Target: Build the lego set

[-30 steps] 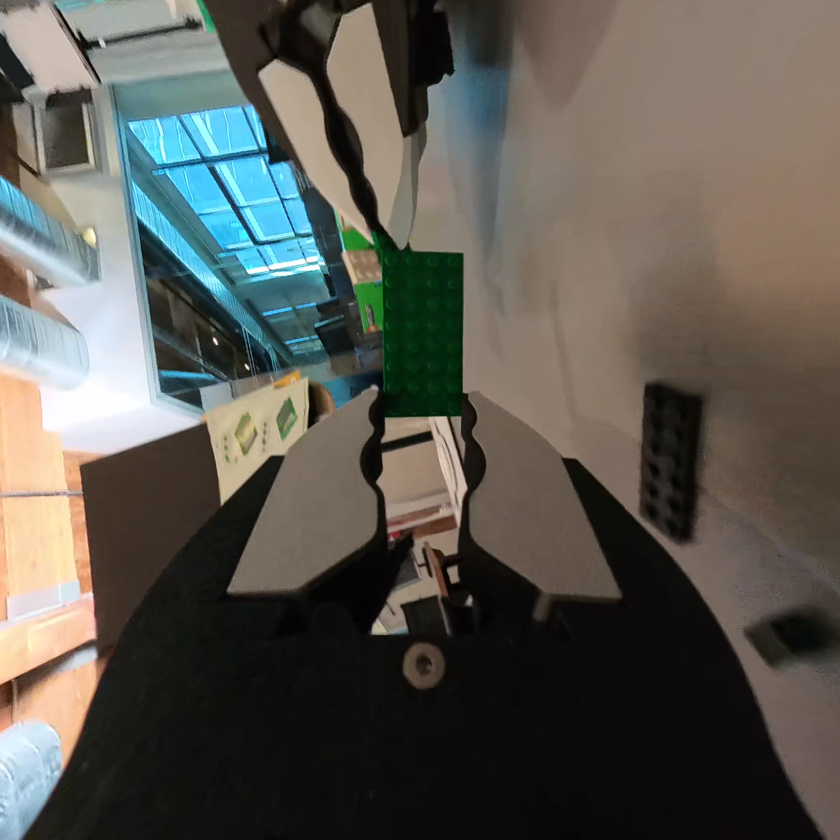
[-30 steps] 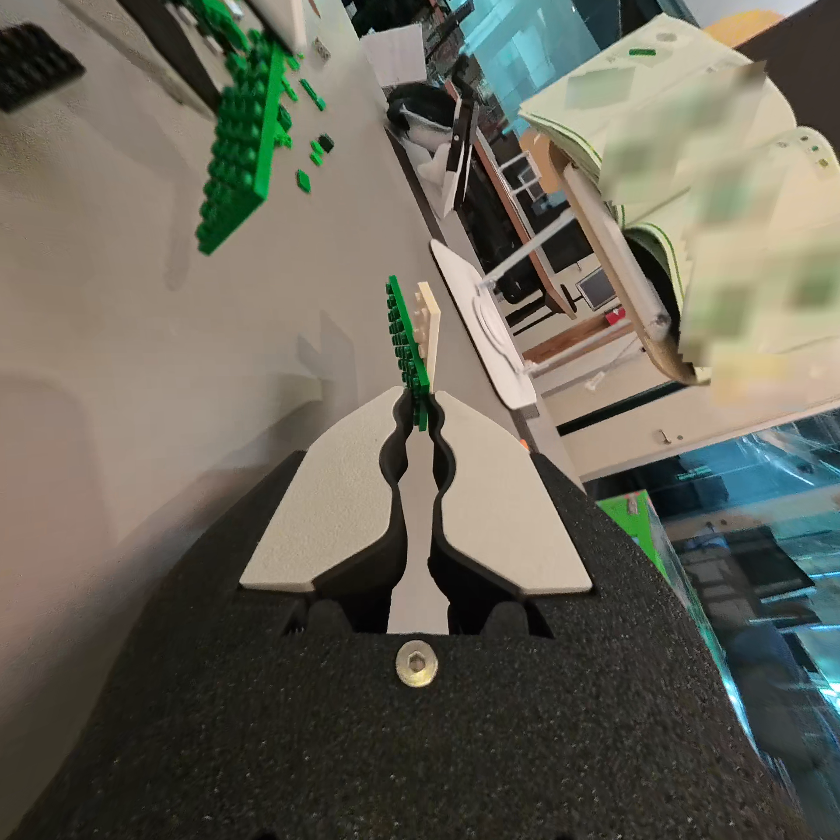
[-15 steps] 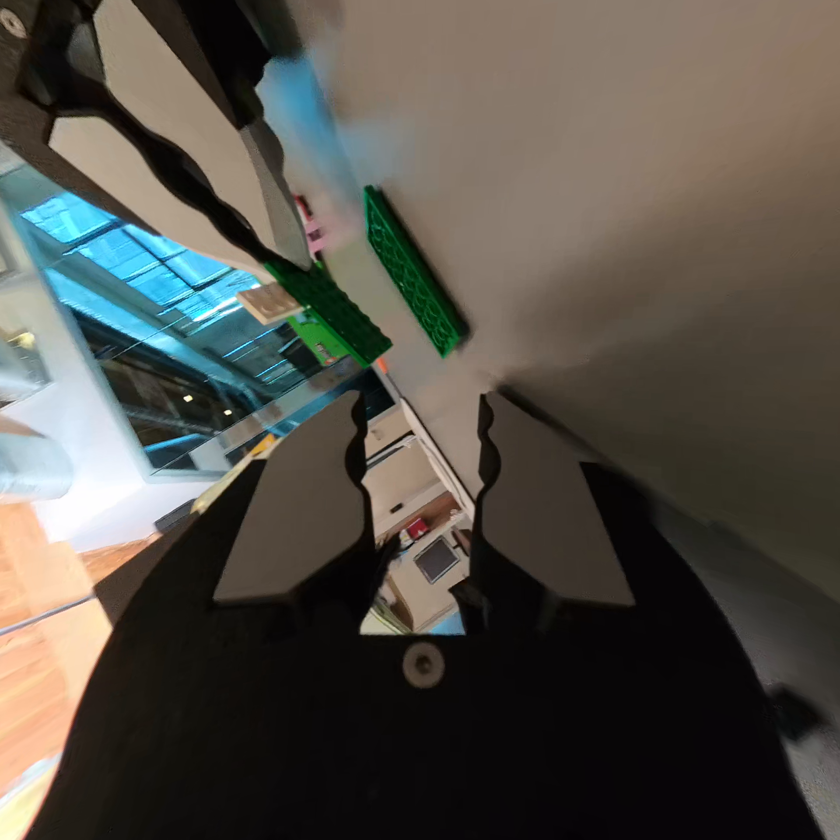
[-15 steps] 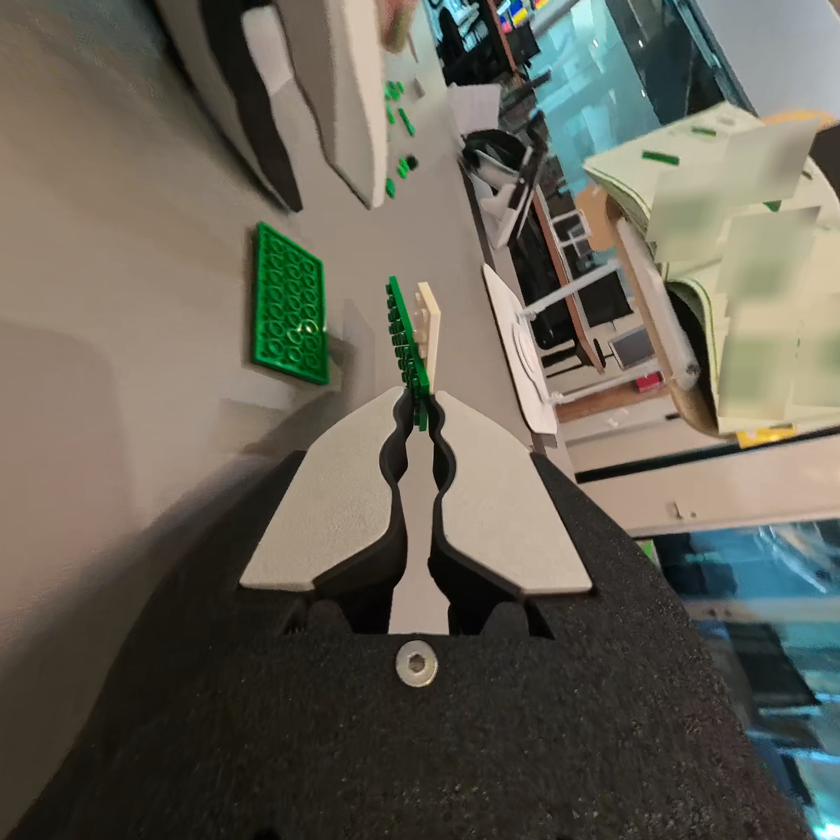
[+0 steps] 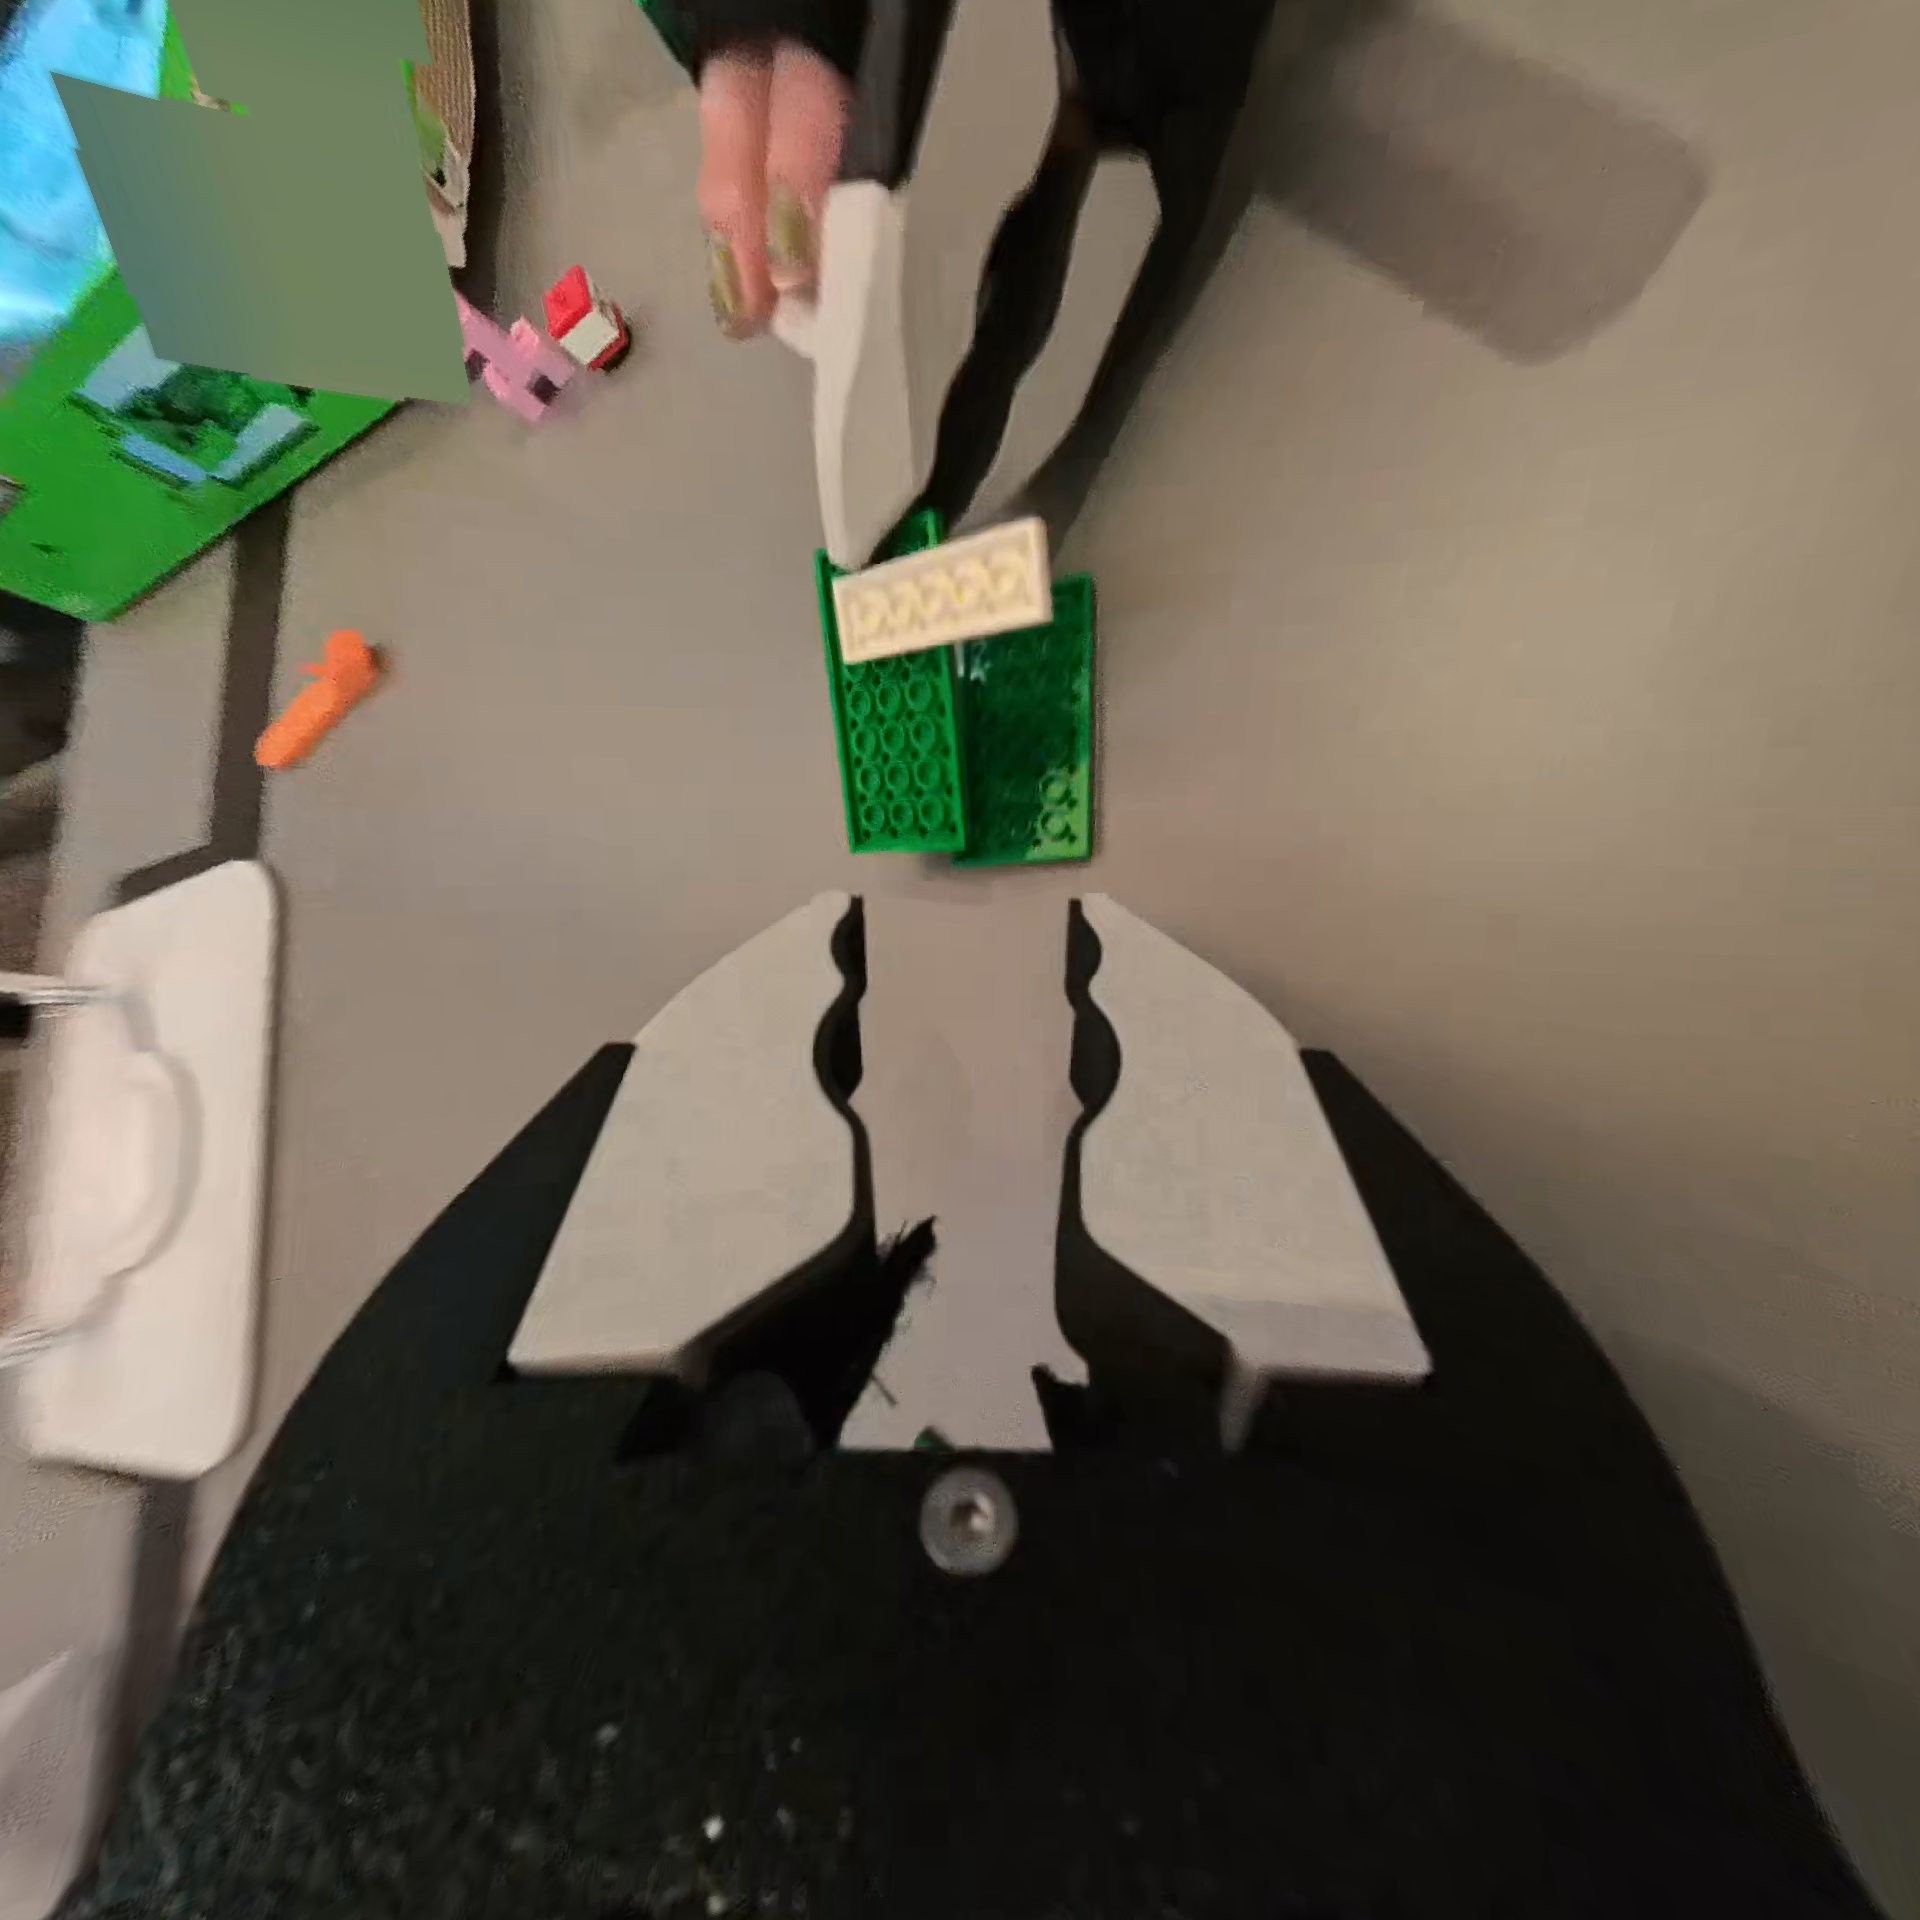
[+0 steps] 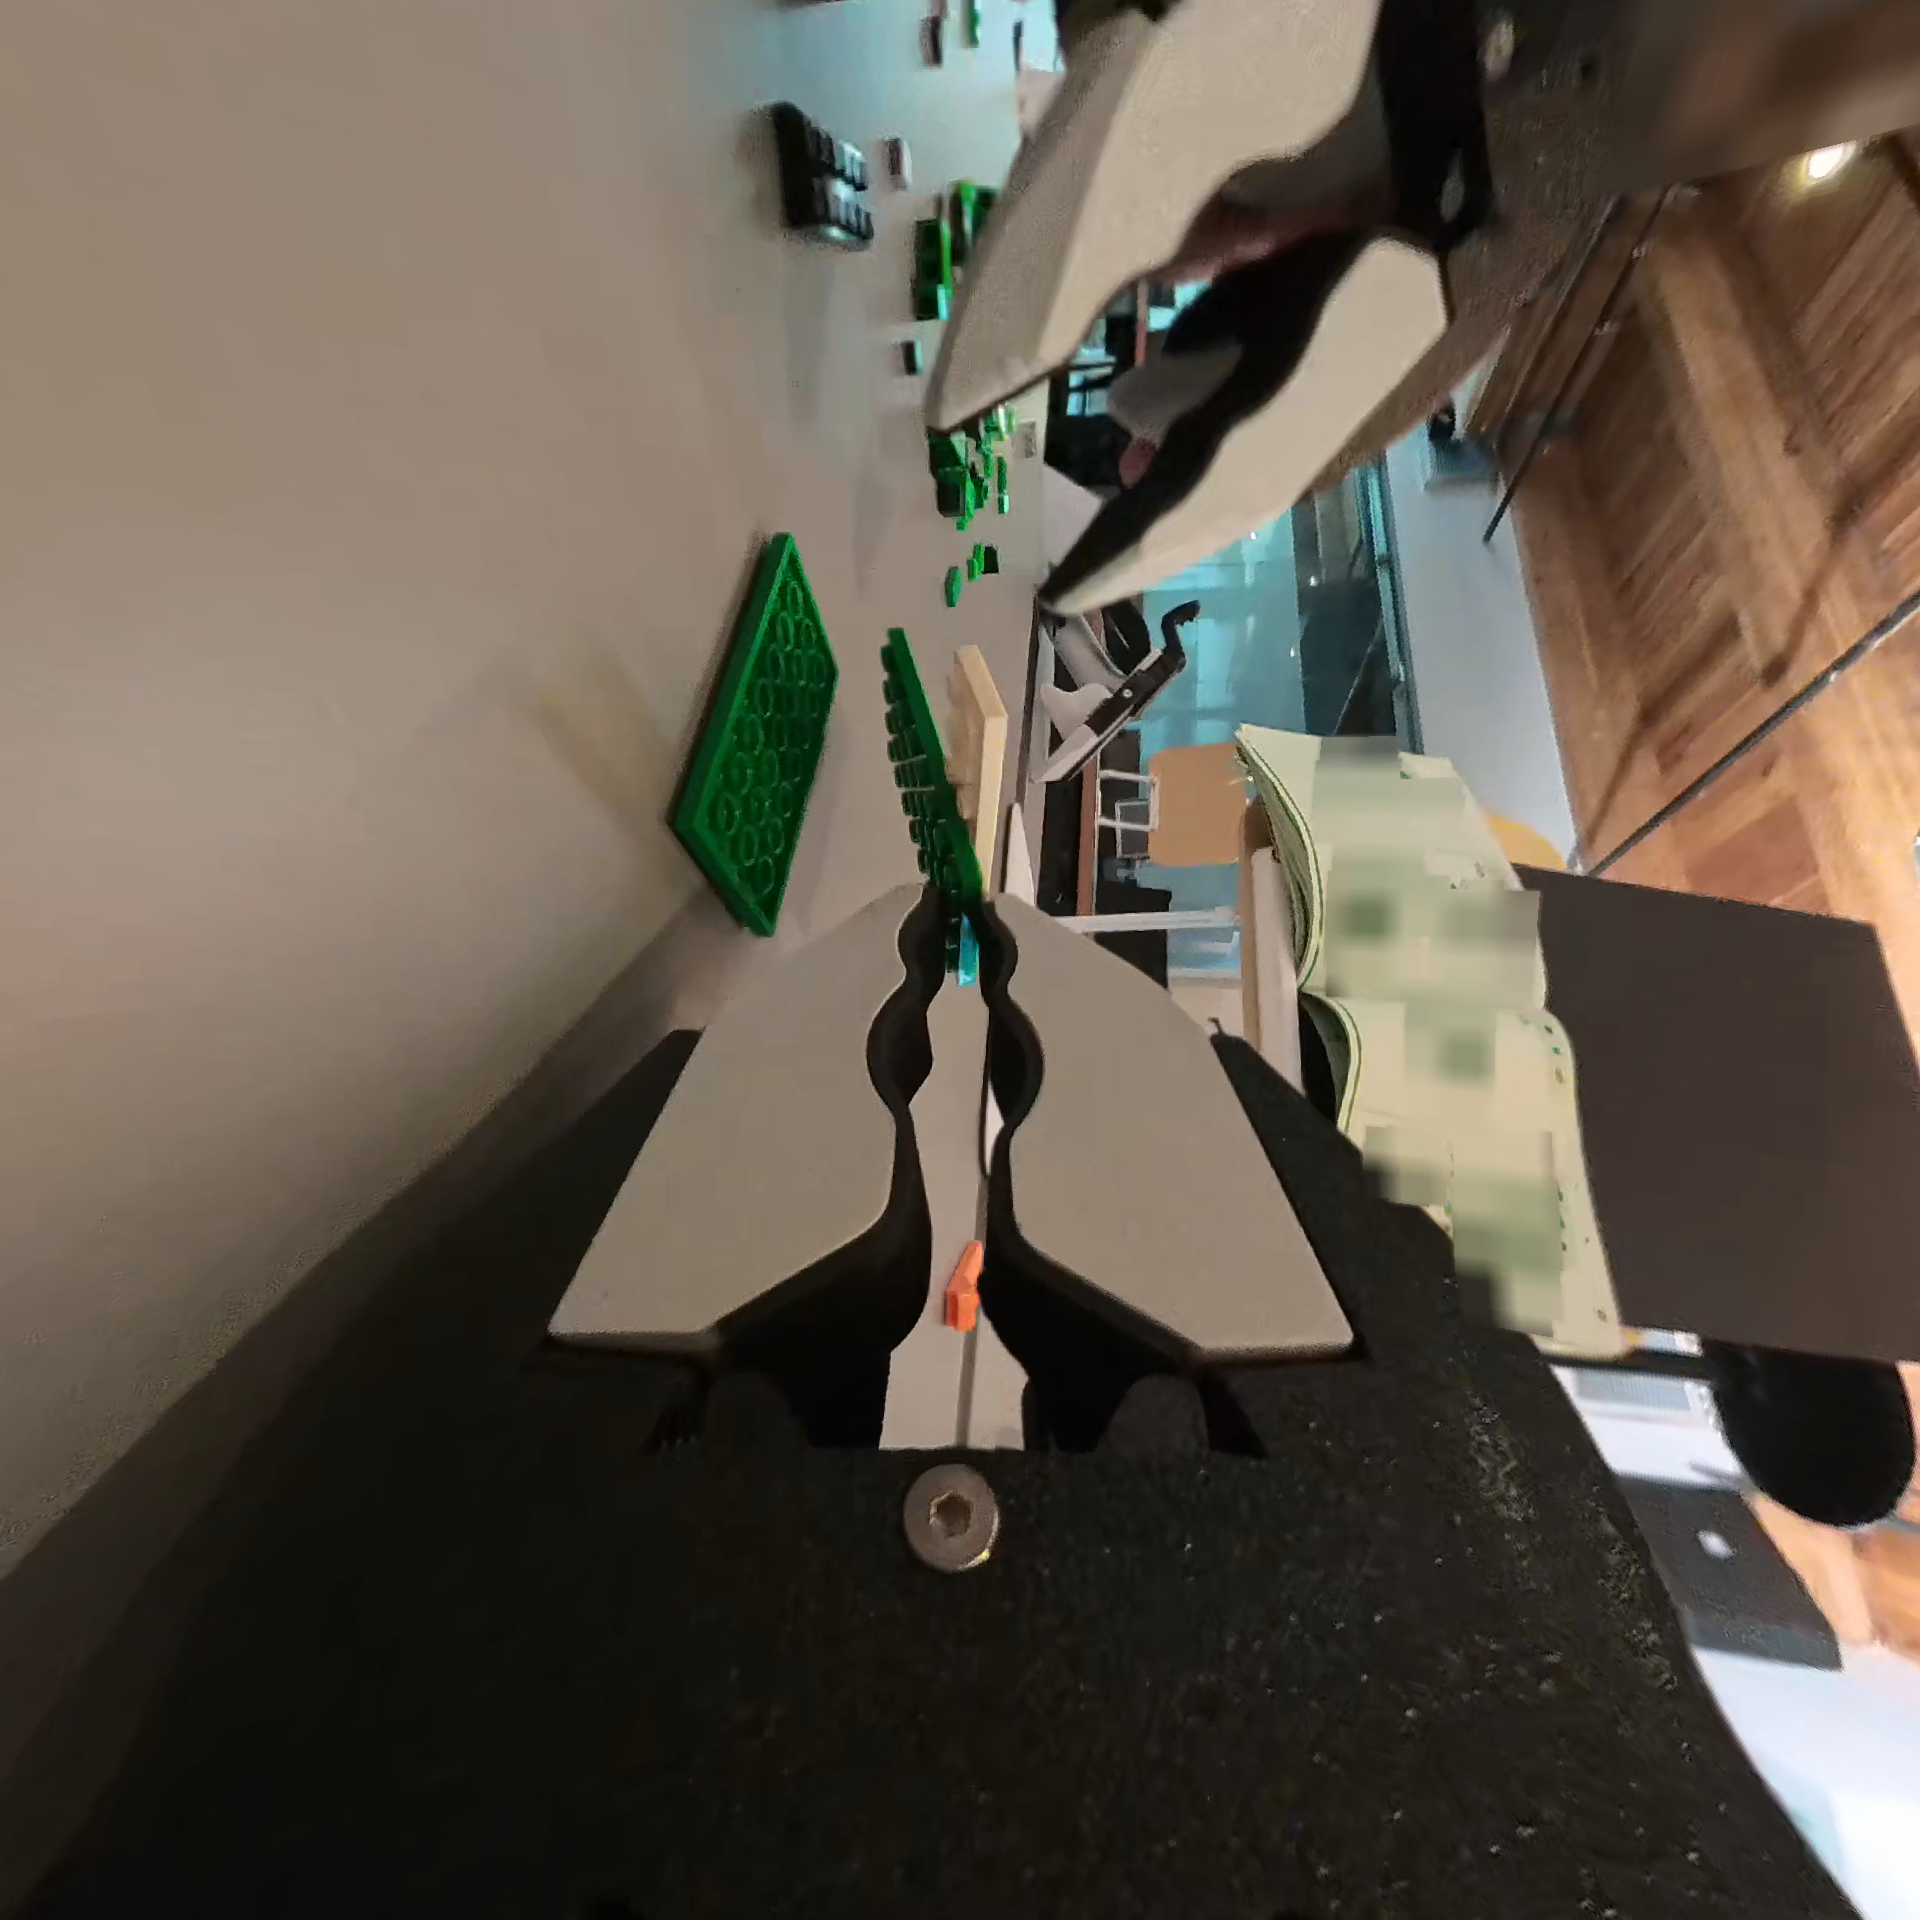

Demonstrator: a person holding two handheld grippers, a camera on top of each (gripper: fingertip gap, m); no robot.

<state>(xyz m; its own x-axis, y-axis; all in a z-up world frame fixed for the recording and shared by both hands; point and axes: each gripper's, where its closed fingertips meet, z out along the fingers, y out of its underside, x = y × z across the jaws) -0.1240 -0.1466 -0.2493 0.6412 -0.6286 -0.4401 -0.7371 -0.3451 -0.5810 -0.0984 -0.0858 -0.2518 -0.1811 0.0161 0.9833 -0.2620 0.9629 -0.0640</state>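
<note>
My right gripper [image 6: 956, 914] is shut on the edge of a green plate [image 6: 925, 769] that has a cream plate [image 6: 977, 727] stuck to its far side. It holds this just above the table, next to a second green plate [image 6: 758, 738] lying studs-down. In the left wrist view the held green plate [image 5: 899, 748] with the cream plate [image 5: 940, 603] sits beside the lying plate [image 5: 1029, 748], with the right gripper [image 5: 894, 530] reaching in from the top. My left gripper [image 5: 964, 914] is open and empty, just short of both plates. It also shows open at the top of the right wrist view [image 6: 997, 509].
A green box [image 5: 104, 468], a pink figure [image 5: 520, 353], a red and white piece [image 5: 587, 322] and an orange piece [image 5: 317, 696] lie at the left. A white stand base [image 5: 156, 1143] is at the left edge. A black plate [image 6: 821, 187] and loose green pieces [image 6: 966, 478] lie farther off.
My left gripper let go of the green plate, which now lies on the table, and swung round to look down on it. My right gripper brought its plates close beside it.
</note>
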